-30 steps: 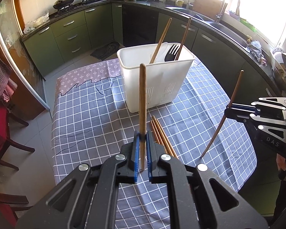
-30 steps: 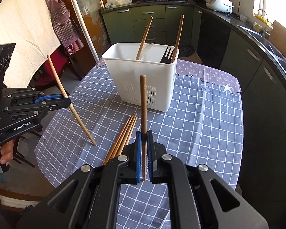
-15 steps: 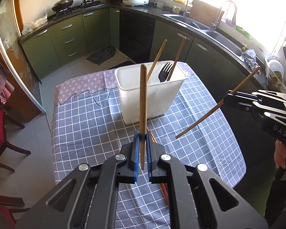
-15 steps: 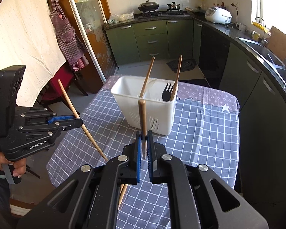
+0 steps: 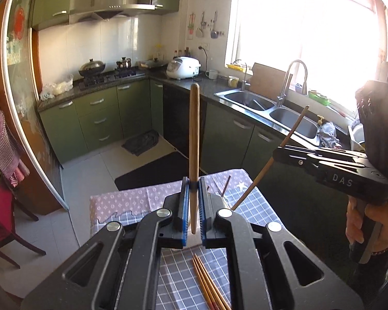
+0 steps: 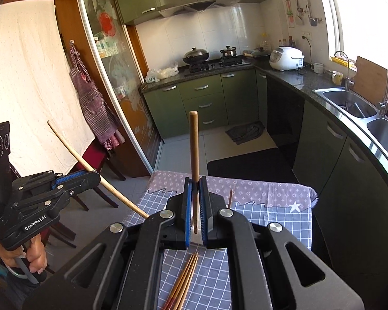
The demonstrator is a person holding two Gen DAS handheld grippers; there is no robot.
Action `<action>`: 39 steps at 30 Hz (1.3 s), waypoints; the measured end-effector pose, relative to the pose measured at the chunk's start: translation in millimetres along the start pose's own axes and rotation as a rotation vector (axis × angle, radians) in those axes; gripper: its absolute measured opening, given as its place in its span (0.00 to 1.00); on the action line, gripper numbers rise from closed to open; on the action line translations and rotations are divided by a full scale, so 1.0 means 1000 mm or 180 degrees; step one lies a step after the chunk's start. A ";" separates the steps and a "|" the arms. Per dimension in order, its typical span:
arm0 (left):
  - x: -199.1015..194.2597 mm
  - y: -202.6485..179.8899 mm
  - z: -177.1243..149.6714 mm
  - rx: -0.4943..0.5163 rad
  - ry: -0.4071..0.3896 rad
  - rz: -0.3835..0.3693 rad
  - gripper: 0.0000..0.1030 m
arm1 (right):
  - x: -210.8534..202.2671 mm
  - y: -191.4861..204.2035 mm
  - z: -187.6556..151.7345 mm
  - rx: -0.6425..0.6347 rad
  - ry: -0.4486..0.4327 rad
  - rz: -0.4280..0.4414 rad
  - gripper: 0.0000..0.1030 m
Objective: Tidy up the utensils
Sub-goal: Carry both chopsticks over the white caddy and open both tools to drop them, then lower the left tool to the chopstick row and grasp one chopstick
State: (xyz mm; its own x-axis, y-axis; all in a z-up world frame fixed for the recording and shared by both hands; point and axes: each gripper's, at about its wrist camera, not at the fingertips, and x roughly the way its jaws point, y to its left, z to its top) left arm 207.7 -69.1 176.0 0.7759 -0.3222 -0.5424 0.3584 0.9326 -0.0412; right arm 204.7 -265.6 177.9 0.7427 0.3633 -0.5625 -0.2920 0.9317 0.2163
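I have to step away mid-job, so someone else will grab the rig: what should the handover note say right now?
Left tongs: shut on one wooden chopstick, raised above the table.
Right tongs: shut on another chopstick, also raised.
On the checked tablecloth: a bundle of loose chopsticks lies below the tongs. The white holder is almost hidden behind the tongs; only stick tips poking up there show.
Done: some utensils apparently already in the holder.
Left: drop both held chopsticks in, then collect the loose bundle.
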 end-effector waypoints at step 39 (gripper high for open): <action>0.106 0.002 -0.142 -0.0165 0.1646 -0.0241 0.31 | 0.066 -0.047 -0.148 -0.0035 0.1028 -0.0150 0.24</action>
State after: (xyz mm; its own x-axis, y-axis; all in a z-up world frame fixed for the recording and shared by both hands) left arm 217.0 -78.7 -0.5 0.3865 -0.2790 -0.8791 0.3674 0.9208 -0.1307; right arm 178.2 -286.3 11.9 0.5265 0.2983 -0.7961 -0.2696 0.9467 0.1764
